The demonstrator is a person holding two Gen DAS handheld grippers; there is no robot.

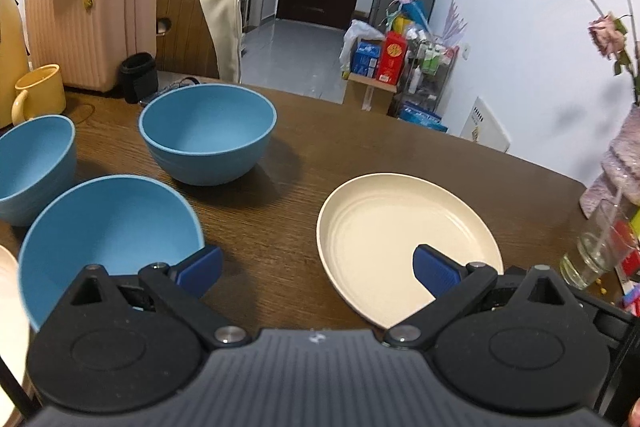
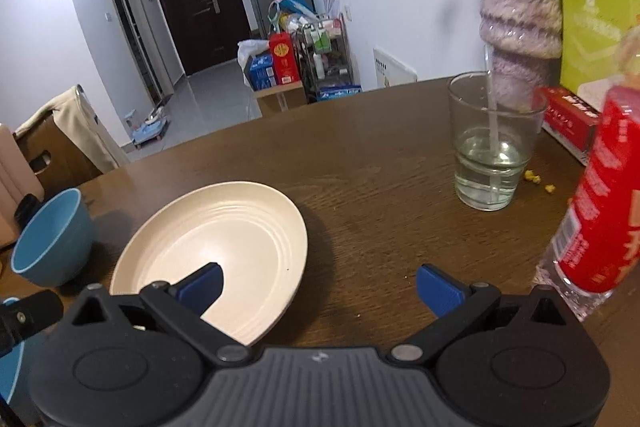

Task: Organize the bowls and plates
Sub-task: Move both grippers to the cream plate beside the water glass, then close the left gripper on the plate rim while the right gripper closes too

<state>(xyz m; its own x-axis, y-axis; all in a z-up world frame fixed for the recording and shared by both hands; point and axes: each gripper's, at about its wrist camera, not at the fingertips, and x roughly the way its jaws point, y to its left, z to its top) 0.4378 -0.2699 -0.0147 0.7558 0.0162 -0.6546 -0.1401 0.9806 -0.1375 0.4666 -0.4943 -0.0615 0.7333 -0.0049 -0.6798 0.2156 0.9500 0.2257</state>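
Three blue bowls stand on the brown table: a near one (image 1: pixel 100 235), a far one (image 1: pixel 208 135) and one at the left edge (image 1: pixel 32 167). A cream plate (image 1: pixel 400 235) lies to their right; it also shows in the right wrist view (image 2: pixel 224 243). A second cream plate's edge (image 1: pixel 10 307) shows at far left. My left gripper (image 1: pixel 318 271) is open and empty above the table between the near bowl and the plate. My right gripper (image 2: pixel 318 287) is open and empty, its left finger over the plate's near rim. One blue bowl (image 2: pixel 52 239) shows left of the plate.
A glass of water with a straw (image 2: pixel 490 147), a red-labelled bottle (image 2: pixel 596 227), a red box (image 2: pixel 568 119) and a vase of dried roses (image 2: pixel 520 19) stand at the right. A yellow mug (image 1: pixel 40 93) sits far left. Suitcases and a chair stand behind the table.
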